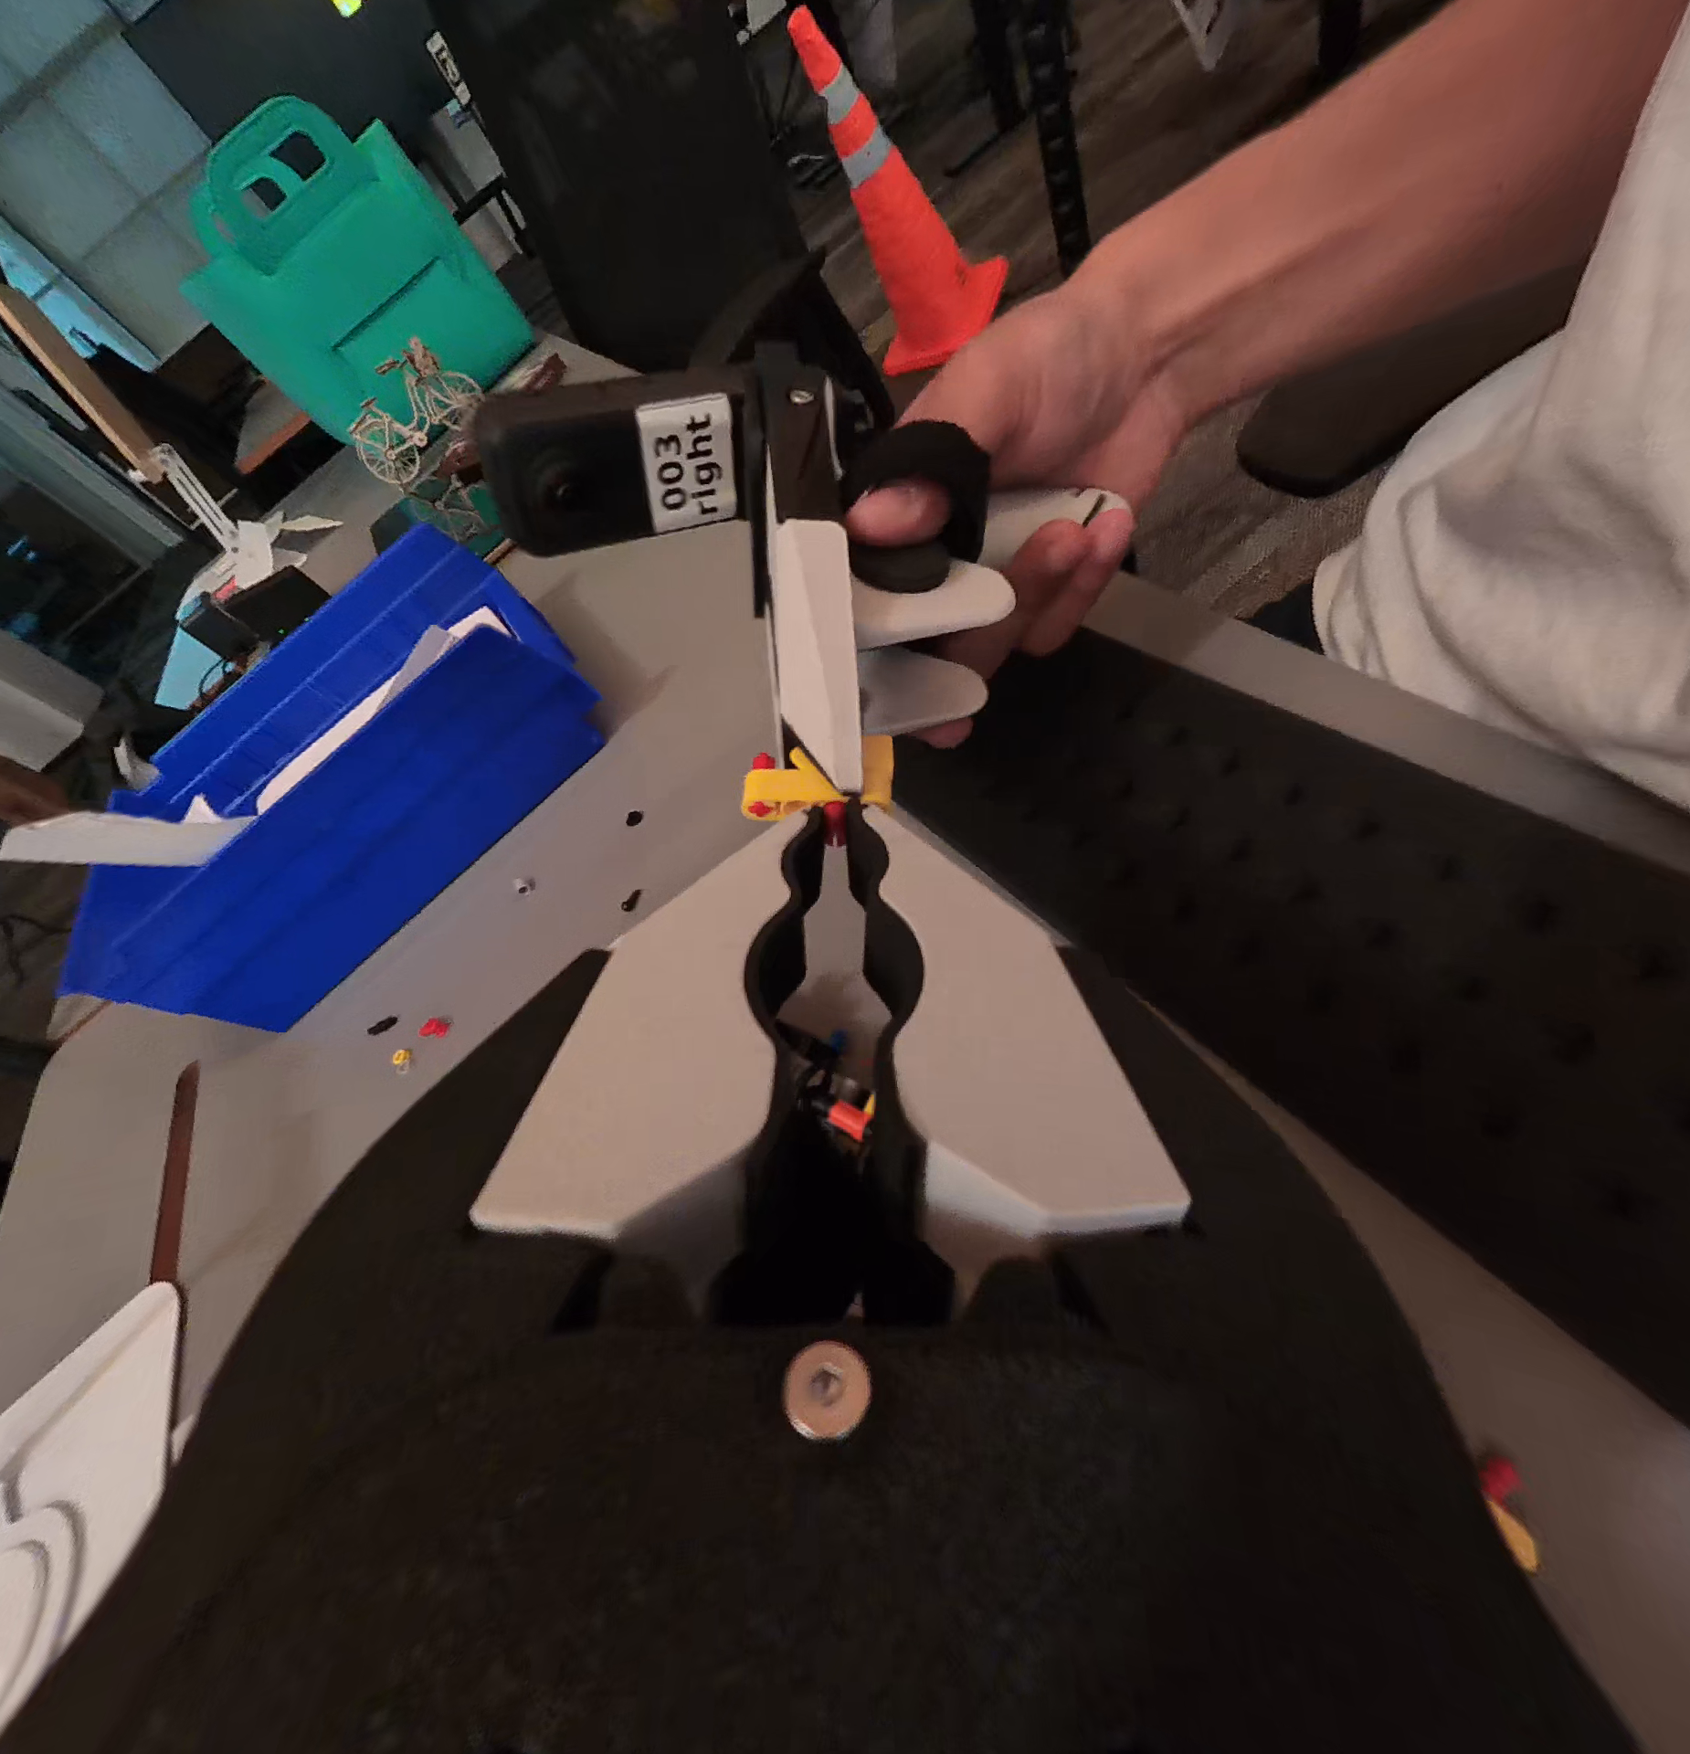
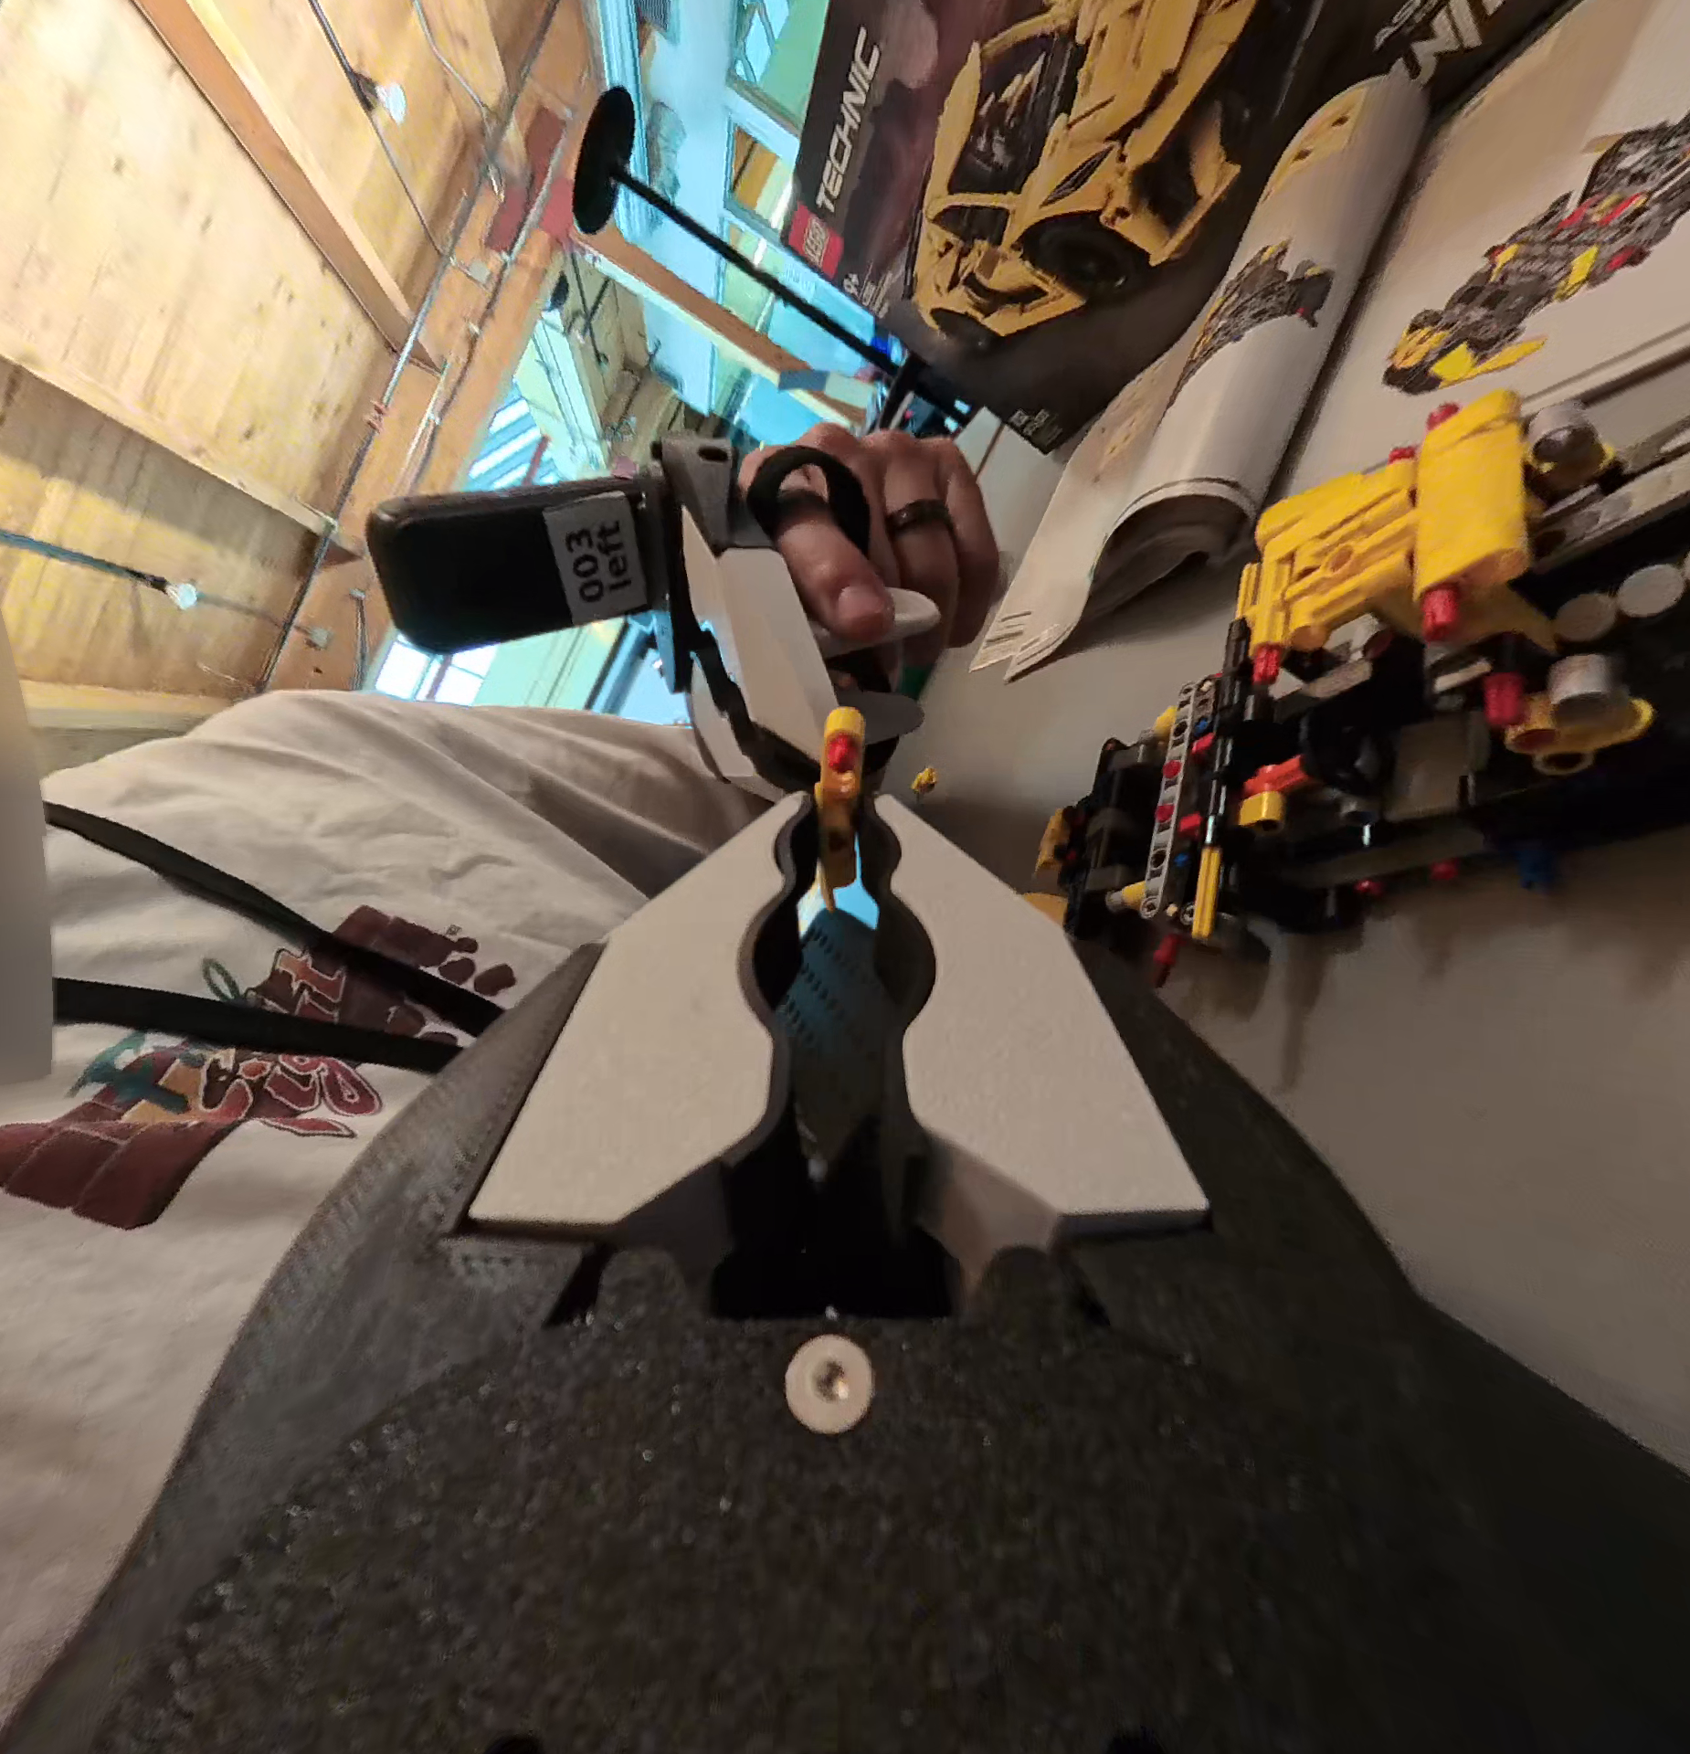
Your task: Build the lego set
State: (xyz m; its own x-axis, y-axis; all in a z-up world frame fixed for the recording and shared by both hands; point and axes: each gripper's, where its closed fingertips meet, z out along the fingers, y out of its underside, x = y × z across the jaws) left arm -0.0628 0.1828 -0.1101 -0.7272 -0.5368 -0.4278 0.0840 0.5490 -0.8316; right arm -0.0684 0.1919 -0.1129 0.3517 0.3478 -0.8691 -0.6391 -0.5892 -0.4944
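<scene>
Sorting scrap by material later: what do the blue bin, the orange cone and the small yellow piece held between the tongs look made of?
Blue bin: hard moulded plastic, ribbed walls, slight sheen. Orange cone: likely flexible plastic or rubber, matte, with grey bands that may be reflective. Small yellow piece: glossy rigid plastic with round holes and red pegs.
</scene>
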